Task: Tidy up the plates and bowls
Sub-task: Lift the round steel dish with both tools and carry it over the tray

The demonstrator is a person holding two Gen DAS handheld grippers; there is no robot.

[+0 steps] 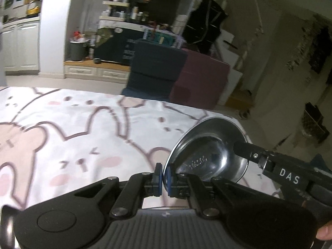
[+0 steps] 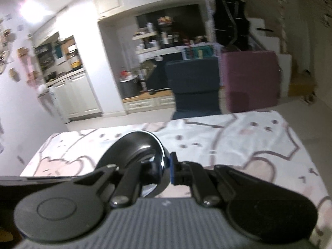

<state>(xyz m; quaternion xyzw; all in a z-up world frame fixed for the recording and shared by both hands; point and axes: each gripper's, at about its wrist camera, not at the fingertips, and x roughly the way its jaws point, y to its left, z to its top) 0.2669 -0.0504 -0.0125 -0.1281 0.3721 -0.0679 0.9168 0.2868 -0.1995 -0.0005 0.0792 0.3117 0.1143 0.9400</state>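
Bunny-print cloth (image 1: 83,124), steel bowl (image 1: 209,151) tilted, seemingly on edge

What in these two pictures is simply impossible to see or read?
- Left wrist view: stamped lettering inside the steel bowl is blurred and unreadable.
- Left wrist view: the person's hand is cut off by the picture's edge.
- Right wrist view: the right claw and its arm cover the bowl's near side.
- Both views: shelf items are too small and blurred to name.
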